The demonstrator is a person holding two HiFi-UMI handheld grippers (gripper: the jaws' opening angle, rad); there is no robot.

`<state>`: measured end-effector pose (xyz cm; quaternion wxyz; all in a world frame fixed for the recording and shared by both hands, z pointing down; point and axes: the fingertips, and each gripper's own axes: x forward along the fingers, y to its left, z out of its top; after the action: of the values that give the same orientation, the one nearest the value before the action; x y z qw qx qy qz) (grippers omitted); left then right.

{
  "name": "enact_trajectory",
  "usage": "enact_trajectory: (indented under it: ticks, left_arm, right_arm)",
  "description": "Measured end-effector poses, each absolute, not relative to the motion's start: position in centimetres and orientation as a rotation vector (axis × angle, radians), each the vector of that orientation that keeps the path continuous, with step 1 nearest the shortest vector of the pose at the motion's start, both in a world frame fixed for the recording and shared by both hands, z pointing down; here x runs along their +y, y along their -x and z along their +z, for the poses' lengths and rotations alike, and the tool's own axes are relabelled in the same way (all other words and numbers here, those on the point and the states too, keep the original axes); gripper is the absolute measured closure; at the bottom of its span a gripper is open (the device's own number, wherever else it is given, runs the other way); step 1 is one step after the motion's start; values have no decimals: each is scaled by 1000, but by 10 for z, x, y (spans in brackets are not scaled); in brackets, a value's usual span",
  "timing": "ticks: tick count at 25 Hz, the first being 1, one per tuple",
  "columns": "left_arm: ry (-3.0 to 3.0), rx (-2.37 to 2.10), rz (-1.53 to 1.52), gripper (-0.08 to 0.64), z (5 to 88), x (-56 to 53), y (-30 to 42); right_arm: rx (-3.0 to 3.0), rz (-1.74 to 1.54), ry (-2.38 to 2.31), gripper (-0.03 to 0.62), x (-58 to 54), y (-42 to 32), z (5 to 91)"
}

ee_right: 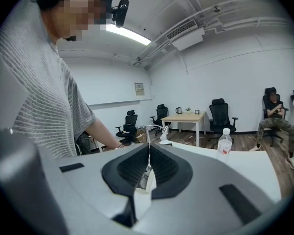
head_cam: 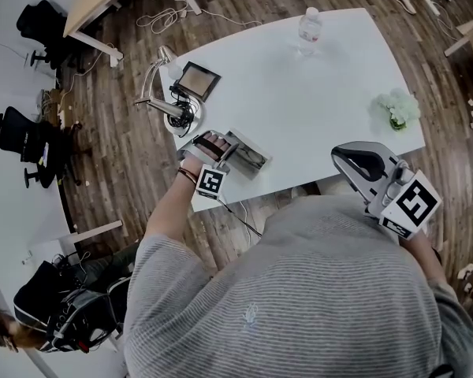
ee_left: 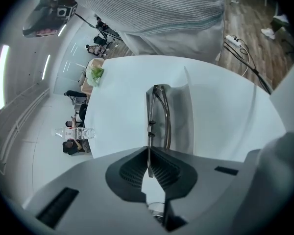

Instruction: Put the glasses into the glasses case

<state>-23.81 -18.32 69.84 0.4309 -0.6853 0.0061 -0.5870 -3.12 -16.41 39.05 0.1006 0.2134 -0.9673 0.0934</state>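
One pair glasses (ee_left: 149,126), thin dark metal frame.

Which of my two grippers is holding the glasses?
The left gripper, jaws pinched on the glasses at the glasses case; the right gripper is shut and empty.

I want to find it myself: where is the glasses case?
Start at the big white table and go to its near left edge, beside the desk lamp. The glasses case lies open there, long and flat, unlike the upright bottle far across.
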Motion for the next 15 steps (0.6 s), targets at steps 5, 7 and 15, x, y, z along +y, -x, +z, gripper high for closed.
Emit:
enact_trajectory:
  ticks: [5,7,15]
  left_arm:
    - [1657,43,-1508,534,704,-184,243]
    - [1664,46,-1526,534,701,-183,242]
    - [1670,24,-1606,472,699,-172,242]
  right_arm:
    - [-2862,284,-633,577,-164,31,392]
    - [-2863,284,-633,577,-164,30,392]
    - [-2883,290,-616,577,-159,28,387]
